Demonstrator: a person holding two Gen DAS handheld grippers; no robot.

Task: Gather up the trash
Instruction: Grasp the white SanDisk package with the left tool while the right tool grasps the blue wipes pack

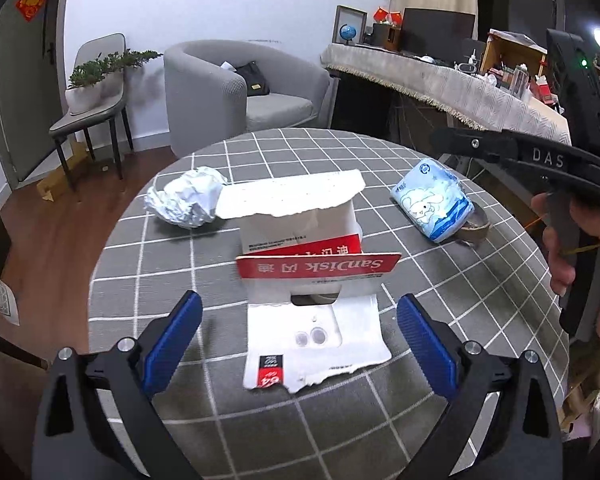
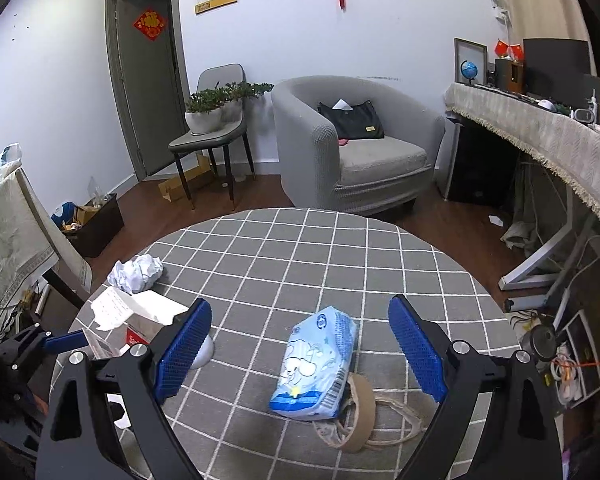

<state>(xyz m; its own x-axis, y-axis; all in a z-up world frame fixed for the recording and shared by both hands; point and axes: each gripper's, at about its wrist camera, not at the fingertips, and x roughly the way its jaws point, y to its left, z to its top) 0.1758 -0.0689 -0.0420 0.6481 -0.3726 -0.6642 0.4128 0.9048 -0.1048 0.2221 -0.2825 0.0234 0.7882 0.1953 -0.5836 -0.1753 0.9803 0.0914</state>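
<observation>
A torn white and red SanDisk box (image 1: pixel 300 240) lies open on the round grey checked table (image 1: pixel 259 152), with its torn white flap (image 1: pixel 320 344) nearest me. My left gripper (image 1: pixel 300 344) is open, its blue pads on either side of that flap. A crumpled white paper ball (image 1: pixel 187 200) lies left of the box. A blue cartoon tissue pack (image 2: pixel 316 364) lies on a brown tape ring (image 2: pixel 360 412). My right gripper (image 2: pixel 300 348) is open, low over the table, with the pack between its pads. The box (image 2: pixel 135 316) and paper ball (image 2: pixel 135 274) also show in the right wrist view.
A grey armchair (image 2: pixel 352 152) with a black bag stands beyond the table. A chair with potted plants (image 2: pixel 211 120) stands at the wall. A cloth-covered desk (image 2: pixel 540 132) runs along the right. The right gripper's body (image 1: pixel 540 156) shows at the right of the left wrist view.
</observation>
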